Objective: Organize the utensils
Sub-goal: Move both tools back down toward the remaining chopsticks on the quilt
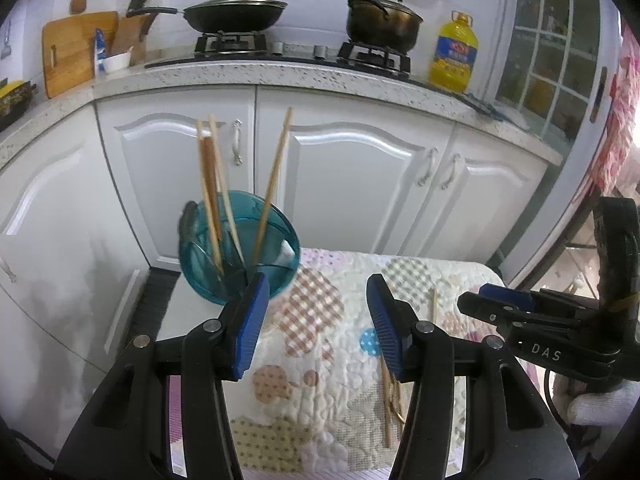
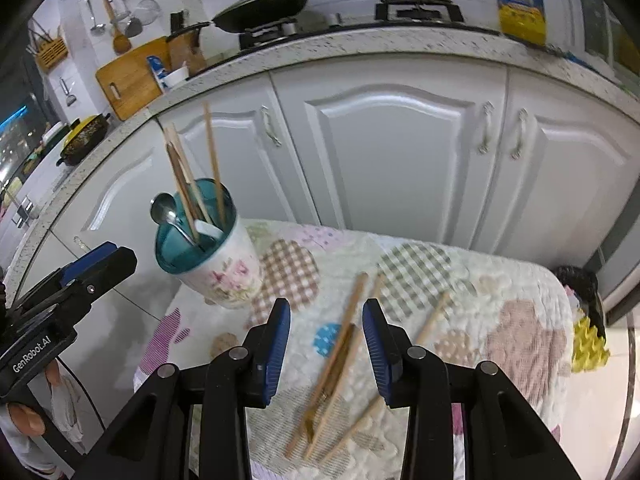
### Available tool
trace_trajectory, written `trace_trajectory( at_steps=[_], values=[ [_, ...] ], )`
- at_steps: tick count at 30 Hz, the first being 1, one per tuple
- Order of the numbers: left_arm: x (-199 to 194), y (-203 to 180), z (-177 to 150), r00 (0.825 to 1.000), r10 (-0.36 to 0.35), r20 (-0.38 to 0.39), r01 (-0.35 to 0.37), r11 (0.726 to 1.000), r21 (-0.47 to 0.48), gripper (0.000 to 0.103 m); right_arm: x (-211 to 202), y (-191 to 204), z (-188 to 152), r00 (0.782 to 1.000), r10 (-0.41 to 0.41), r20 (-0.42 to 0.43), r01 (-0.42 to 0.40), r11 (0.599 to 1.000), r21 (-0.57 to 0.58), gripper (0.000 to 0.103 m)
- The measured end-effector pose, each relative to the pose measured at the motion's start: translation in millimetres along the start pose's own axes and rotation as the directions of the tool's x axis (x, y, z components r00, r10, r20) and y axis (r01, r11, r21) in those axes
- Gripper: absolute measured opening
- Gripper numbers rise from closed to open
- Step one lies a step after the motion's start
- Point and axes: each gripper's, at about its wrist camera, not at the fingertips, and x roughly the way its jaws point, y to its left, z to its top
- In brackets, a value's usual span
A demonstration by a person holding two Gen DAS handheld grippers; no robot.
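A floral cup (image 2: 224,276) with a teal rim (image 1: 240,248) stands at the far left of the quilted table (image 2: 460,280). It holds several chopsticks (image 1: 210,184), a metal spoon (image 2: 164,208) and a white spoon (image 2: 208,229). Several loose wooden chopsticks (image 2: 340,360) lie on the quilt. My right gripper (image 2: 326,306) hovers open just above them, its pads touching none. My left gripper (image 1: 316,282) is open and holds nothing, its left finger close in front of the cup. More chopsticks (image 1: 387,404) lie under its right finger, and the right gripper (image 1: 500,304) shows beside it.
White cabinet doors (image 1: 352,168) stand right behind the table. The speckled counter (image 1: 280,72) above them carries a wok (image 1: 236,12), a pot (image 1: 380,20), an oil bottle (image 1: 454,54) and a cutting board (image 1: 76,48). A yellow object (image 2: 588,344) sits off the table's right edge.
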Motion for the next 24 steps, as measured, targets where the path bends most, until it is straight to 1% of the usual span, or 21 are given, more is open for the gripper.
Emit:
trace_trajectory(
  at_steps=[7,15,20,24],
  values=[
    [12,-14,-11,0.999,-0.016,-0.041,0.017,1.000,0.024,0.050,10,-21,-24,0.999,-0.023,-0.049,0.025,0.999,0.039,0.036],
    [29,-18,-24,0.995,-0.036,-0.092,0.039,0.999,0.032,0.050,28,-44,-39,0.994,-0.036,-0.107,0.046,0.995,0.091,0.036],
    [46,-20,-37,0.988,-0.065,-0.143,0.071,0.997,0.038,0.050,48,-60,-46,0.988,-0.018,-0.150,0.038,0.990,0.136,0.036],
    [65,-22,-46,0.976,-0.091,-0.199,0.099,0.995,0.032,0.050,67,-71,-49,0.982,-0.024,-0.187,0.054,0.986,0.155,0.036]
  ],
)
